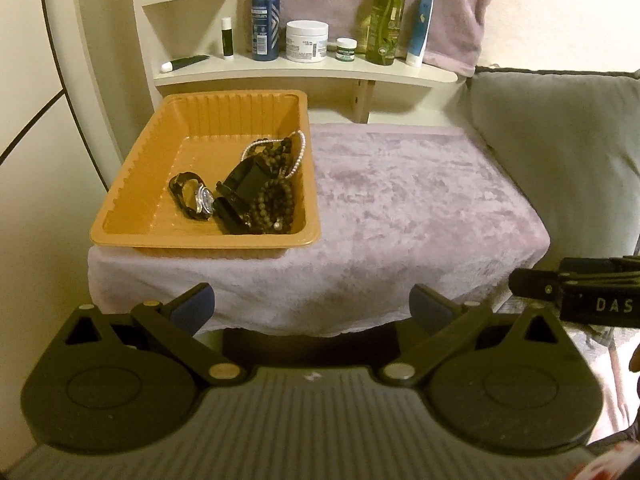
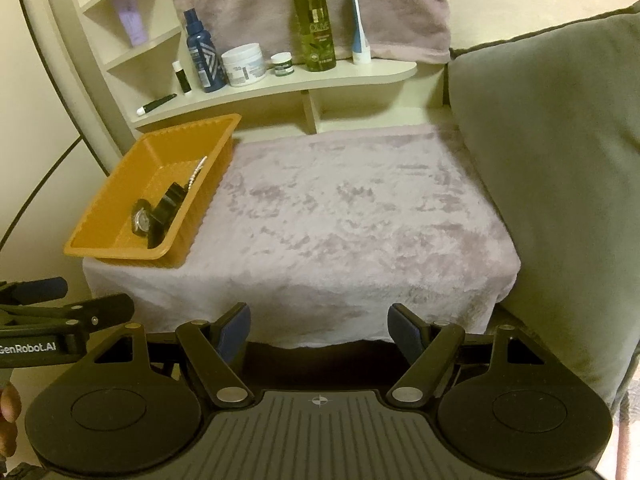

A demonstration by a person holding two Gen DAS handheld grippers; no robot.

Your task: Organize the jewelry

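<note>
Jewelry gathered in the orange tray (image 1: 120, 216), both tools held back.

We see a wristwatch (image 1: 202, 200), a dark bead strand (image 1: 276, 196), a pearl strand (image 1: 298, 152) and a black strap all lying in the tray's right half, probably collected there to keep the towel-covered bench (image 1: 400, 208) free. We hold the left hand-held gripper (image 1: 312, 308) and the right hand-held gripper (image 2: 320, 328) short of the bench's near edge, both angled downward, each with its 2 fingers spread wide and nothing between them.
</note>
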